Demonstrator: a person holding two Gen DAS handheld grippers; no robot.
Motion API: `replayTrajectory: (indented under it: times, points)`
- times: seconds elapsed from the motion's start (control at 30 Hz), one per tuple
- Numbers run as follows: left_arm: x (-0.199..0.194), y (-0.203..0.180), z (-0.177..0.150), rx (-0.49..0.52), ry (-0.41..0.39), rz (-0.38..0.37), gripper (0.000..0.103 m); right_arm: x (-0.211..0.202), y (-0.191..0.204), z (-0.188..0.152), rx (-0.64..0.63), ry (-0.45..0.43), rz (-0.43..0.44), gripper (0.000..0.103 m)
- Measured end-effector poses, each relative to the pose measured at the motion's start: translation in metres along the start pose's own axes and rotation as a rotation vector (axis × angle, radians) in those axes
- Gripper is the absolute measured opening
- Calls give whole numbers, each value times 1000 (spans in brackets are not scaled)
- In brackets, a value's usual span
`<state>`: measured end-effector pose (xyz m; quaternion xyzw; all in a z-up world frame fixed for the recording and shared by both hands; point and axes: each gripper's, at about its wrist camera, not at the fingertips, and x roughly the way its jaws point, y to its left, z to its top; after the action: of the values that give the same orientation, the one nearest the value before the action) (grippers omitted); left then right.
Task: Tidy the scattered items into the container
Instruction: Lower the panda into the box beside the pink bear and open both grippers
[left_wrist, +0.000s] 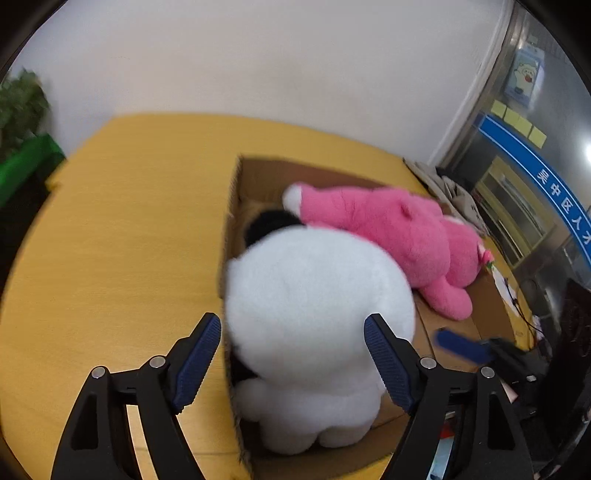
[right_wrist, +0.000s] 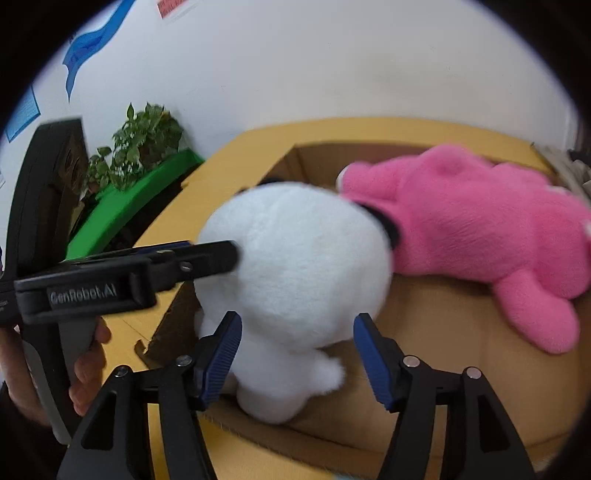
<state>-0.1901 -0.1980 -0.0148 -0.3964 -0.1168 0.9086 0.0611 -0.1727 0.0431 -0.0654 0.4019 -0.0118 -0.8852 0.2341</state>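
A white plush toy (left_wrist: 314, 317) with a black ear stands in the near end of an open cardboard box (left_wrist: 255, 177) on a yellow table. A pink plush toy (left_wrist: 399, 236) lies across the box behind it. My left gripper (left_wrist: 291, 362) is open, its blue pads either side of the white plush without squeezing it. My right gripper (right_wrist: 295, 358) is open too, just in front of the white plush (right_wrist: 295, 258), with the pink plush (right_wrist: 461, 229) to the right. The left gripper (right_wrist: 207, 254) shows from the side at the plush's left, over the box wall (right_wrist: 177, 321).
The yellow table (left_wrist: 118, 240) stretches to the left of the box. A green planter with a leafy plant (right_wrist: 136, 192) stands beyond the table's left edge. The right gripper's blue tip (left_wrist: 461, 347) shows at the box's right side. Clutter and cables lie at the far right.
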Motion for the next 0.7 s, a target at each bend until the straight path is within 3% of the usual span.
replayTrajectory:
  times: [0.03, 0.07, 0.1, 0.2, 0.37, 0.7]
  points:
    - [-16, -6, -2, 6, -40, 7, 88, -20, -1, -2, -28, -57, -44, 79]
    - [-34, -15, -5, 10, -83, 2, 90, -39, -3, -4, -42, -105, -84, 83]
    - [-51, -25, -10, 12, -123, -8, 101, -57, -7, -7, -42, -148, -117, 83]
    - [-83, -57, -26, 23, -185, -8, 103, -97, -19, -20, -34, -193, -133, 83]
    - [-97, -101, -52, 82, -207, -7, 103, -121, -25, -37, -71, -207, -215, 83]
    - [-90, -135, -75, 115, -163, -14, 103, -151, -48, -59, -27, -214, -243, 83]
